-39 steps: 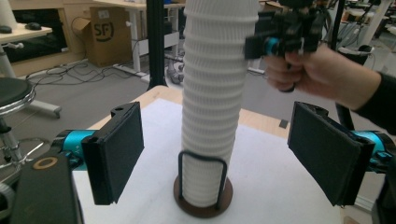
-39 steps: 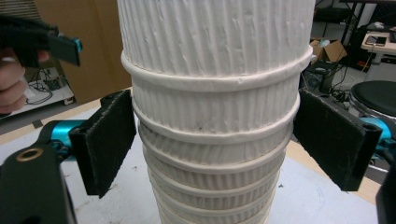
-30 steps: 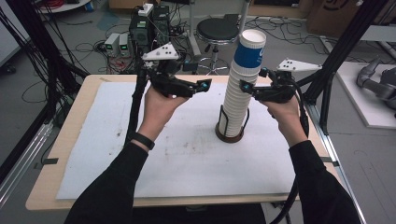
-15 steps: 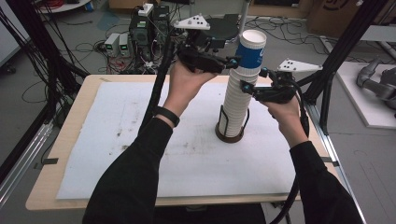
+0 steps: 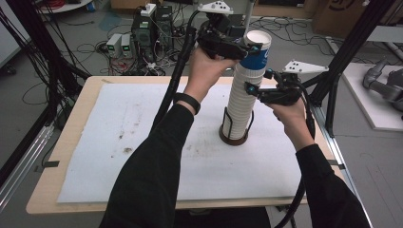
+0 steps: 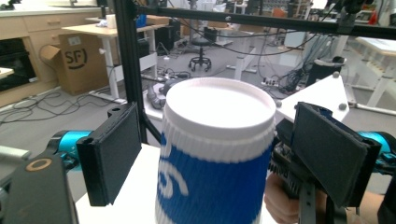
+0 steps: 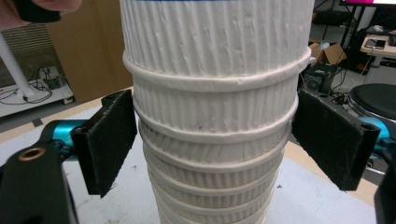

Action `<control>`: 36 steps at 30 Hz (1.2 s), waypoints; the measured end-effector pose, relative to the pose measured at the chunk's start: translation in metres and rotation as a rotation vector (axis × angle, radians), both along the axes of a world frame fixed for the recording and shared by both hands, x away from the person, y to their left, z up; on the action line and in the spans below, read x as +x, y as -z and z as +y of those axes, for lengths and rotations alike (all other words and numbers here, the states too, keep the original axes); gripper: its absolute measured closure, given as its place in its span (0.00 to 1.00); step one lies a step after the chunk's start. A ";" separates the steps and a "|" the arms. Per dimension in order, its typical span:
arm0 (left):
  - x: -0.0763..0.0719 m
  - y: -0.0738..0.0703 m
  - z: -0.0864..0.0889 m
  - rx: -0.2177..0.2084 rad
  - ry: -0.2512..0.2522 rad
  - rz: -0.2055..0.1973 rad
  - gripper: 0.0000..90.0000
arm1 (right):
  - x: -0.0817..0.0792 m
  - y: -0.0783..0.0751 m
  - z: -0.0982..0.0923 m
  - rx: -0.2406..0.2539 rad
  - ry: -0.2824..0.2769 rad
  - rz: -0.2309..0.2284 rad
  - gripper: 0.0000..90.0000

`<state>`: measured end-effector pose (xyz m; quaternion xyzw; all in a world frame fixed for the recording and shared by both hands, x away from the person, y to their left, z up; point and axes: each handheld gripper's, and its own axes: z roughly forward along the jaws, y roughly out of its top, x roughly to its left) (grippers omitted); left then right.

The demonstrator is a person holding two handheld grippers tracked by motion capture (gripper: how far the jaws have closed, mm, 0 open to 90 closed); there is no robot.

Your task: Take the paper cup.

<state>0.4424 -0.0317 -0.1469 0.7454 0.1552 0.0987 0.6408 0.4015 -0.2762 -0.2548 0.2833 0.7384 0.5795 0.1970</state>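
A tall stack of white ribbed paper cups (image 5: 240,102) stands upright in a dark wire holder (image 5: 234,139) on the white mat. The topmost cup (image 5: 255,53) has a blue band and a white rim. My left gripper (image 5: 252,46) is level with that top cup. In the left gripper view the cup (image 6: 215,158) sits between the jaws, and the left pad (image 6: 114,151) stands clear of it, so this gripper (image 6: 219,154) is open. My right gripper (image 5: 248,90) is at mid-height on the stack. In the right gripper view both of its pads (image 7: 112,140) lie against the ribbed stack (image 7: 215,102).
The white mat (image 5: 119,133) covers a wooden table (image 5: 52,199). Black frame posts (image 5: 344,52) rise at the right and left edges. Cables and electronic boxes (image 5: 142,38) lie on the floor behind the table. A grey part rests on a white board (image 5: 380,90) at the right.
My left gripper has risen and moved right, from beside the stack's upper left to around the top blue cup. The right gripper and the stack have stayed put.
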 end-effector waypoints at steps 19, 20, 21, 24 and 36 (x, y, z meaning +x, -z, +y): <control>0.011 0.001 -0.009 -0.050 0.050 0.041 0.33 | 0.000 0.000 -0.001 0.002 -0.002 0.000 0.17; 0.011 0.000 -0.008 -0.056 0.049 0.036 0.33 | -0.001 0.000 -0.001 0.003 -0.001 -0.001 0.17; 0.010 0.000 -0.008 -0.058 0.047 0.031 0.33 | -0.001 0.000 -0.001 0.004 -0.001 0.000 0.17; 0.008 -0.005 -0.007 -0.072 0.035 0.012 0.34 | -0.001 0.000 -0.001 0.004 0.000 0.001 0.17; -0.004 -0.037 -0.010 -0.074 -0.013 -0.073 0.34 | -0.001 0.000 -0.001 0.002 0.001 0.000 0.17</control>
